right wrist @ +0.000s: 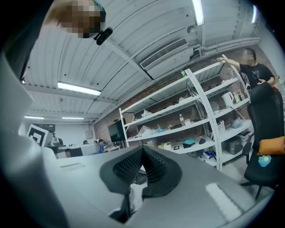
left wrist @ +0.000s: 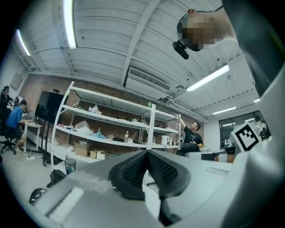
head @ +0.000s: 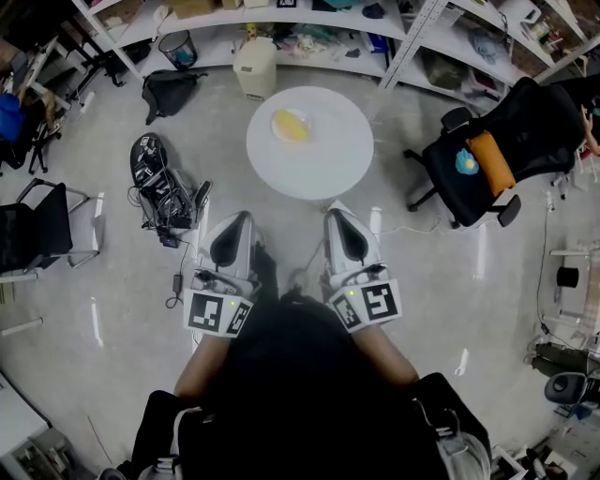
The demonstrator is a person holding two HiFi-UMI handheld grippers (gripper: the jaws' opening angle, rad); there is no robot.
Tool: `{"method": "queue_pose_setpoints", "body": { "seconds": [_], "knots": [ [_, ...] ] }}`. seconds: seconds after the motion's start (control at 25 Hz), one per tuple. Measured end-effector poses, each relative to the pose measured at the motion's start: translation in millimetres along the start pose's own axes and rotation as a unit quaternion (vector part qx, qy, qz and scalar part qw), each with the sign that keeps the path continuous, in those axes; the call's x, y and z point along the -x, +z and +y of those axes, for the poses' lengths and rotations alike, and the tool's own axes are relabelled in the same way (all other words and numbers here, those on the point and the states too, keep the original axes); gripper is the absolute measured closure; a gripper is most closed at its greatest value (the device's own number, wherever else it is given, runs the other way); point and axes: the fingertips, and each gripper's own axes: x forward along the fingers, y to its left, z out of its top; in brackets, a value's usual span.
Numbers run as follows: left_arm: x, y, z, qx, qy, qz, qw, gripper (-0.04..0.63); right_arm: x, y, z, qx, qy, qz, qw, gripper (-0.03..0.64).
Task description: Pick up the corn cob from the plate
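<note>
In the head view a yellow corn cob [head: 292, 125] lies on a white plate [head: 275, 132] at the far left part of a round white table [head: 328, 159]. Both grippers are held side by side below the table's near edge, well short of the cob. My left gripper [head: 241, 217] is shut with nothing in it, and in the left gripper view its pads [left wrist: 146, 153] meet. My right gripper [head: 337, 212] is also shut and empty, its pads [right wrist: 142, 151] closed in the right gripper view. Both gripper views look level across the room, and the table and cob do not show in them.
A black office chair [head: 506, 150] with an orange cushion stands right of the table. A white bin [head: 255, 67] and a black bag [head: 169, 89] sit near the shelves [head: 319, 28]. Cables and gear [head: 164, 187] lie on the floor at left. A person [left wrist: 193, 131] stands by the shelving.
</note>
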Motion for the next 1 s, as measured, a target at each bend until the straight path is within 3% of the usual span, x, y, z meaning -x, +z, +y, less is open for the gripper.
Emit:
{"method": "queue_pose_setpoints", "body": {
  "seconds": [0.24,1.0],
  "knots": [
    [-18.5,-1.5,9.9,-0.002,-0.007,-0.002,1.0000,0.590,-18.3,-1.2,-13.3,0.002,-0.007,-0.003,1.000,0.609],
    [-113.3,6.0,101.1,0.021,-0.056,0.007,0.9982,0.591,-134.8,3.2,-33.0,0.006,-0.056,0.002,0.998,0.609]
  ]
}}
